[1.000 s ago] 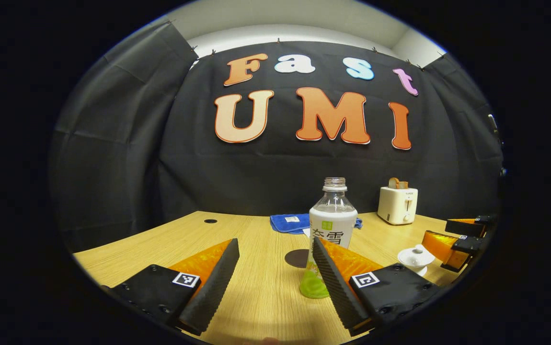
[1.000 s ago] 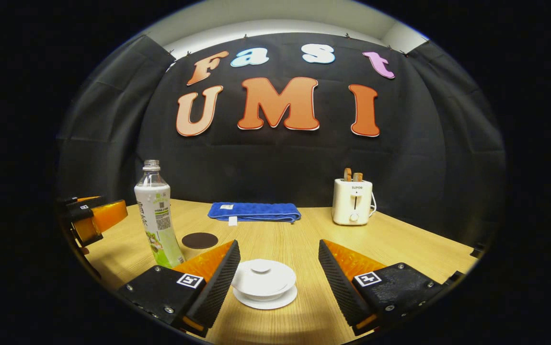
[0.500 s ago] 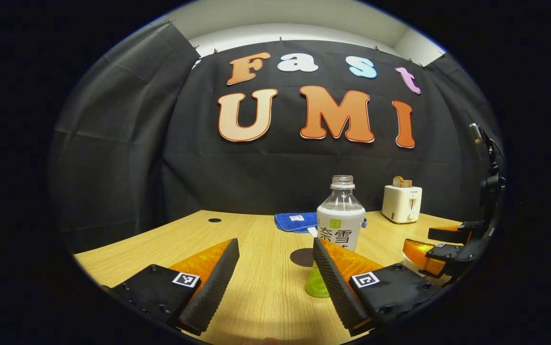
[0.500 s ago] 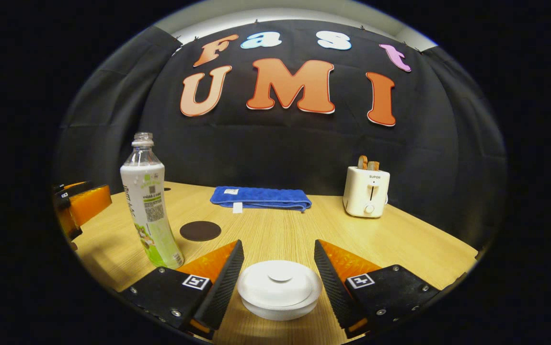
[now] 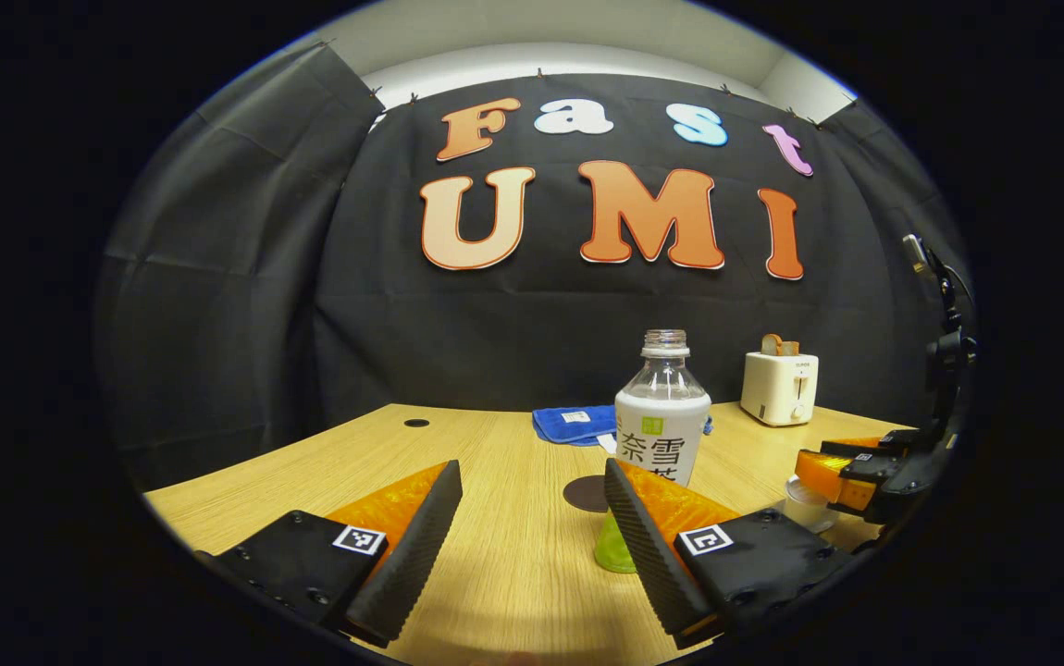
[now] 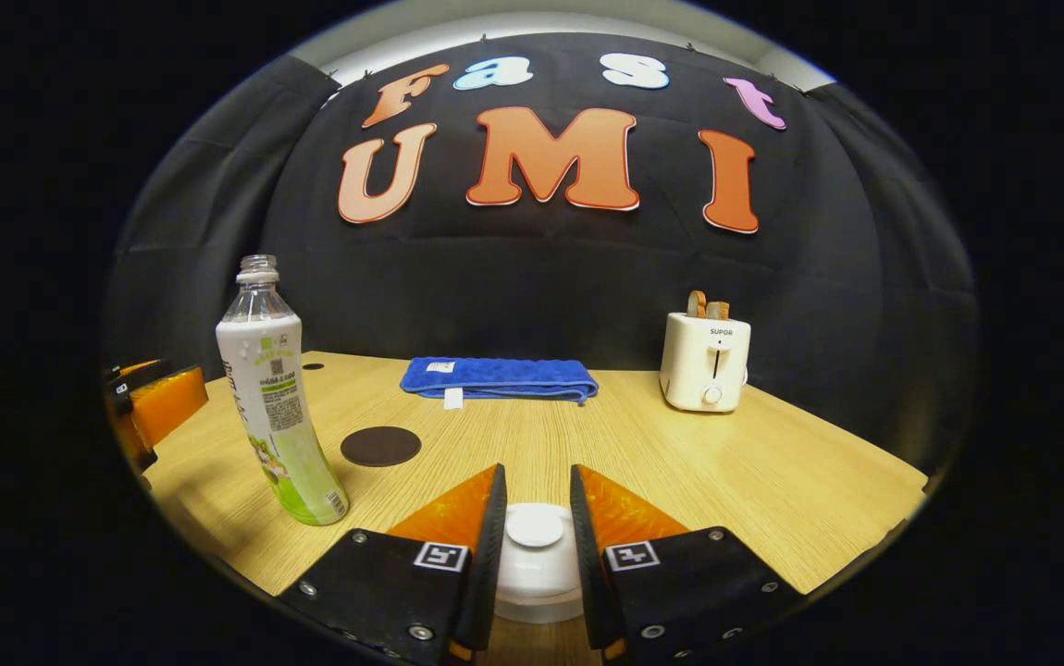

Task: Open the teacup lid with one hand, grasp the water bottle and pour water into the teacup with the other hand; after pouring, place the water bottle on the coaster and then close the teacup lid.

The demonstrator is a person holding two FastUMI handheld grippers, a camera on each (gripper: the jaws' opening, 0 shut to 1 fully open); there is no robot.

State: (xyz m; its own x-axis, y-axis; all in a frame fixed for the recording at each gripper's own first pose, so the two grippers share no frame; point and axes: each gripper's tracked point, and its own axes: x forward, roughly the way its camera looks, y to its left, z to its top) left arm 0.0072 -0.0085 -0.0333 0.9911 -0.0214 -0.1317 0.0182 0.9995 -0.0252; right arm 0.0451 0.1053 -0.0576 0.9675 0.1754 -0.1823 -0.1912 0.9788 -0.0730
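In the left gripper view, the left tool (image 5: 532, 527) was held spread wide over the pale wooden table (image 5: 495, 592), grasping nothing. The clear, uncapped plastic water bottle with a white label and green base (image 5: 660, 435) was seen standing upright just beyond its right finger, its long axis vertical and its open mouth pointing up. The round dark-brown coaster (image 5: 585, 493) lay just beside the bottle's foot.

In the right gripper view, the right tool (image 6: 537, 527) was seen drawn close around the small knob of the white porcelain teacup lid (image 6: 535, 525); whether both fingers pressed on it could not be told. The teacup (image 6: 537, 592) sat low between the fingers, its knob pointing up. For the lid to be opened well, the knob would best be pinched squarely and raised straight up, so that the cup was not dragged. A folded blue cloth (image 6: 498, 377) and a cream toaster (image 6: 705, 361) stood at the far edge.
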